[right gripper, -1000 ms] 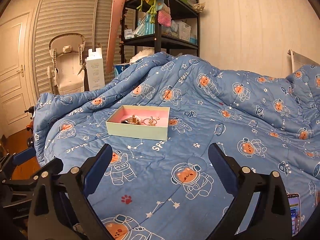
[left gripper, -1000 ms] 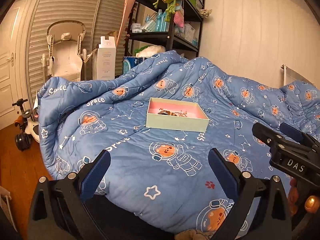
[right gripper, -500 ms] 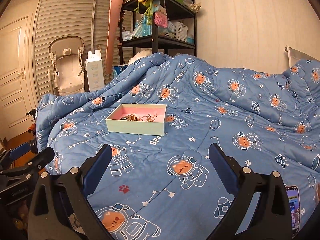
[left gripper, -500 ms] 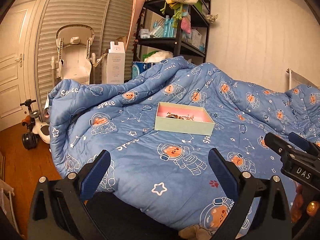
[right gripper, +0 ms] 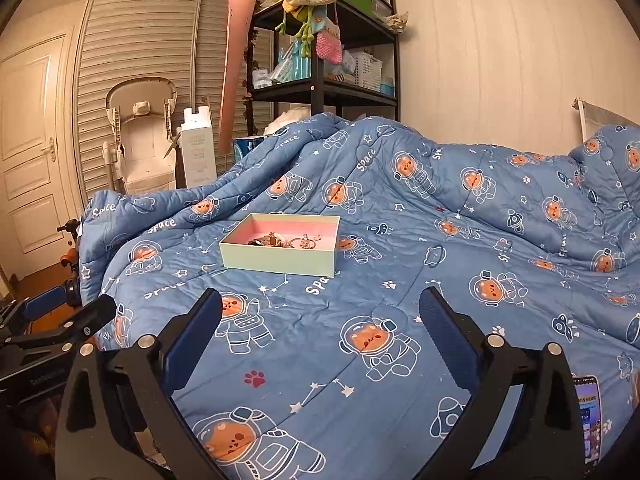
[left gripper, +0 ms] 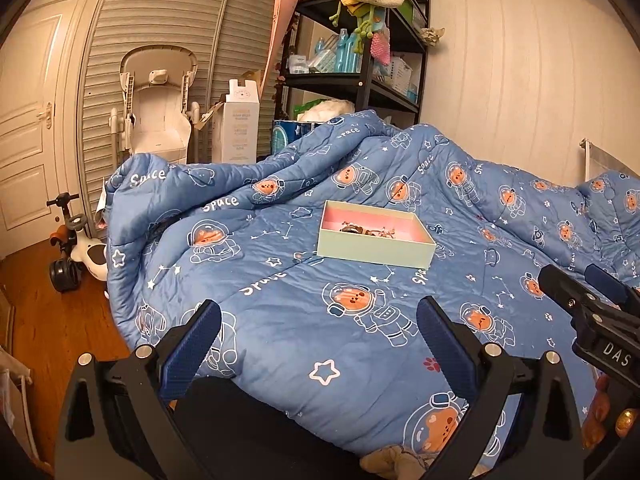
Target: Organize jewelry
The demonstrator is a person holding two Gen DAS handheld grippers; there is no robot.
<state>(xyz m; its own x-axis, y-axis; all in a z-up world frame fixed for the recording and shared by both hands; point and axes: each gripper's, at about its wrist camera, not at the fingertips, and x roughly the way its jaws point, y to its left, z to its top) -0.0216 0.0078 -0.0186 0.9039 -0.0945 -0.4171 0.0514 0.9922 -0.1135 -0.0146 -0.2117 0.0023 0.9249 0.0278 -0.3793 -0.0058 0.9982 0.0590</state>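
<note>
Shallow mint-green box [right gripper: 280,258] with a pink lining sits on the blue astronaut-print quilt [right gripper: 400,300], lid nowhere in view. The jewelry [right gripper: 286,240] lies inside it as one small heap near the middle — rings or loops and something chain-like, too small to sort piece by piece. None shows on the quilt around the box.

Left gripper [left gripper: 318,330] is spread wide and holds nothing, hanging over the near edge of the bed, well short of the box. Right gripper [right gripper: 320,320] is the same — fingers wide apart, empty, low over the quilt, box well ahead and slightly to its left. The right unit shows at the right edge of the left view, so the two sit side by side. A phone [right gripper: 588,420] lies on the quilt at the right gripper's outer side.

Stage is ambiguous: jewelry heaped in the box fits pieces waiting to be laid out, and equally pieces gathered in and the job ended. So no move called here.

If any piece does get handled, my judgement: the quilt is soft, so the box will tilt or slide under a push — steady its wall with one gripper. Pieces look tangled; pinch one loop only and lift slowly so it doesn't drag neighbours out. Come in from above, not across the rim.
</note>
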